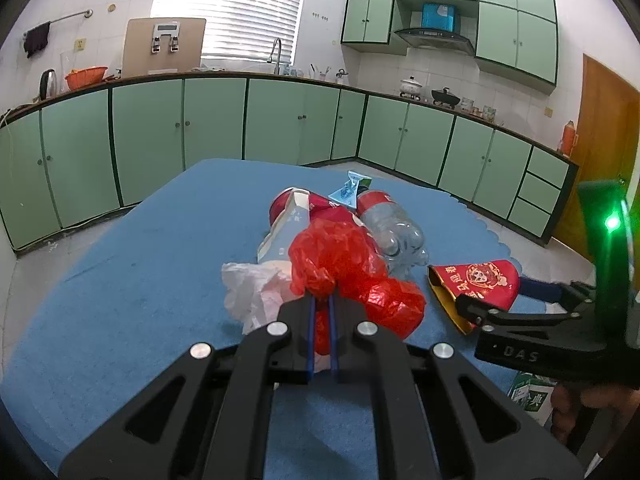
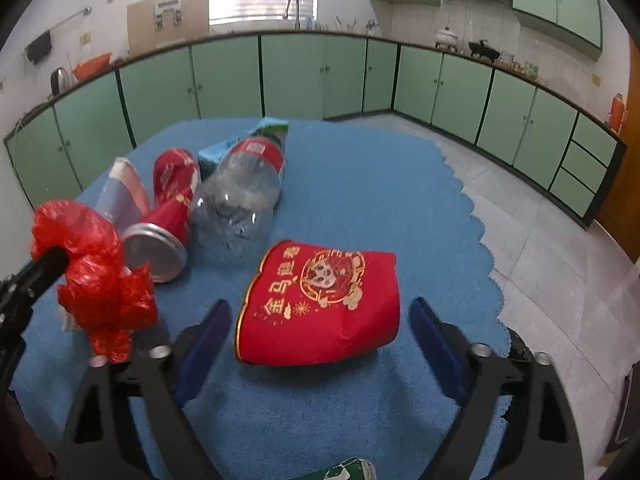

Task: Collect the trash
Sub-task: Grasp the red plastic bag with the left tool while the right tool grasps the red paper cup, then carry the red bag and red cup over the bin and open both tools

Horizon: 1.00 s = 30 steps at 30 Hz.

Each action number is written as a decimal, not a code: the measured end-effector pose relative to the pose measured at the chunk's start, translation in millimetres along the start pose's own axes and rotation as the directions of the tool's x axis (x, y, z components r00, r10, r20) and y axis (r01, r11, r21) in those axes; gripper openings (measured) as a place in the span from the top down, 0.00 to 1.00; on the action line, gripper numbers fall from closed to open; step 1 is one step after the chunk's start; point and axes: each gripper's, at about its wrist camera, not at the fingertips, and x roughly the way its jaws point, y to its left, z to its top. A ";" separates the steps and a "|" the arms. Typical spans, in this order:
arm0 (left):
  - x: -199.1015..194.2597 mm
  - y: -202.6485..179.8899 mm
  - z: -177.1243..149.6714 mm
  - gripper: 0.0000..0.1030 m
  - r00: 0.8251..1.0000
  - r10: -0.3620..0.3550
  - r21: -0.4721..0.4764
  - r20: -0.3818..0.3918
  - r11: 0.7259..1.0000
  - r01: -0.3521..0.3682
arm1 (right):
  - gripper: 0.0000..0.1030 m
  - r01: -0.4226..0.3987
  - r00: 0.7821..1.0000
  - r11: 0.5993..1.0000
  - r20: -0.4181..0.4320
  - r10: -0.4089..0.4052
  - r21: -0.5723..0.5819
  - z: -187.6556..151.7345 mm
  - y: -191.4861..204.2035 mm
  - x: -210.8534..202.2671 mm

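Note:
My left gripper [image 1: 322, 300] is shut on a crumpled red plastic bag [image 1: 344, 264], which hangs from it at the left of the right wrist view [image 2: 92, 280]. A flattened red paper cup [image 2: 320, 300] with gold print lies on its side on the blue cloth [image 2: 360, 184]. My right gripper [image 2: 320, 312] stands open around the cup, its blue pads [image 2: 432, 332] apart from both sides of it. Behind lie a clear plastic bottle [image 2: 240, 196], a red can [image 2: 172, 208] and a blue carton [image 2: 216, 156].
A white plastic bag [image 1: 252, 288] and a pale pouch [image 1: 288, 228] lie under the red bag. A green carton [image 2: 352, 470] sits at the near edge. The cloth's scalloped edge [image 2: 480, 232] drops to a tiled floor at the right. Green cabinets [image 2: 224, 76] line the walls.

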 end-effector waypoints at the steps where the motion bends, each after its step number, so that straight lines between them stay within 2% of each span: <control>1: 1.1 0.5 -0.8 0.96 1.000 -0.001 -0.001 -0.001 1.000 0.001 | 0.23 0.003 1.000 1.000 -0.018 -0.003 -0.005 -0.6 0.4 3.0; 8: 3.5 3.2 -0.5 0.96 1.000 -0.003 -0.004 -0.004 1.000 0.003 | 0.23 0.021 0.996 0.999 -0.082 -0.023 -0.031 -1.0 3.6 11.8; 10: 3.6 3.1 -0.2 0.96 1.000 -0.003 -0.003 -0.004 1.000 0.003 | 0.23 0.006 0.996 1.000 -0.087 -0.008 -0.015 -0.3 1.5 12.0; 13: 2.6 3.1 0.3 0.96 1.000 -0.007 0.002 0.000 1.000 0.007 | 0.23 -0.021 0.997 1.000 -0.072 0.023 0.022 -0.9 -4.3 7.5; 21: -4.5 -4.2 7.8 0.96 0.999 -0.040 0.015 0.026 0.999 0.039 | 0.24 -0.036 0.999 0.998 -0.024 0.037 0.045 6.2 -15.1 -15.3; 30: -12.2 -45.1 22.0 0.96 0.990 -0.122 0.060 0.066 0.991 0.118 | 0.24 -0.019 0.998 0.994 0.069 0.011 0.111 19.0 -51.4 -53.0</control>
